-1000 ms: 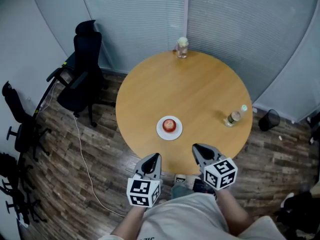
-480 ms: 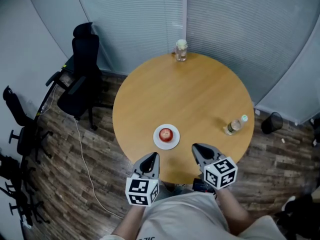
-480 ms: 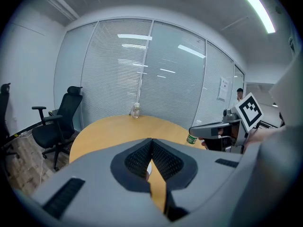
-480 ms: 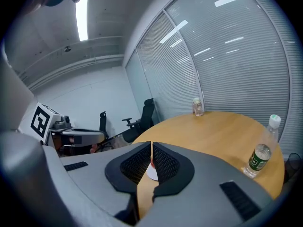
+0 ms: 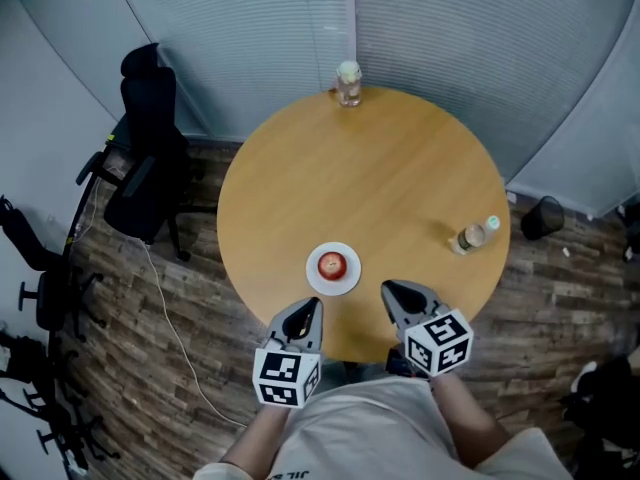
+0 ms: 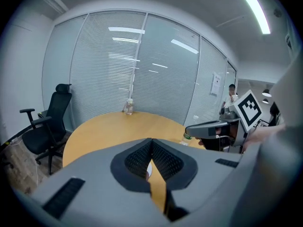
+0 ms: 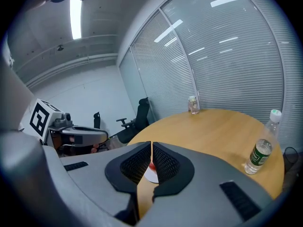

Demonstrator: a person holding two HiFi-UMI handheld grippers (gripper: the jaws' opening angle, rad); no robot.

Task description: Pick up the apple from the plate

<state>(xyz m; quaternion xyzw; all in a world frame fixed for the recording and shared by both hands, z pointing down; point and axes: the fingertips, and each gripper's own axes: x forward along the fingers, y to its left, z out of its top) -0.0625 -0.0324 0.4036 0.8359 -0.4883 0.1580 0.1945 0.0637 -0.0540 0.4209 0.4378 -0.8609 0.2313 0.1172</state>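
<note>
Sitting on a white plate (image 5: 316, 277) close to the near edge of the round tabletop (image 5: 380, 168): red apple (image 5: 331, 264), roughly centred on the plate. It's round, so there's no long axis to read, and I can't make out which way the stalk end points.

Left tongs (image 5: 308, 310) and right tongs (image 5: 391, 291) are held side by side over the near rim. Both point away from the person across the tabletop, tipped somewhat down, with the marker cubes at the rear by the wrists. Left tip sits near-left of the plate and right tip near-right, so the plate lies ahead between them. Neither touches apple or plate.

Both pairs are closed: jaws together, nothing pinched in either. In the right gripper view, apple and plate line up just beyond the slit between the jaws.

Also around:
- plastic bottle (image 5: 472, 236) near the right edge, well apart from the plate
- small bottle (image 5: 348, 82) standing at the far edge
- black office chair (image 5: 145, 158) on the floor to the left
</note>
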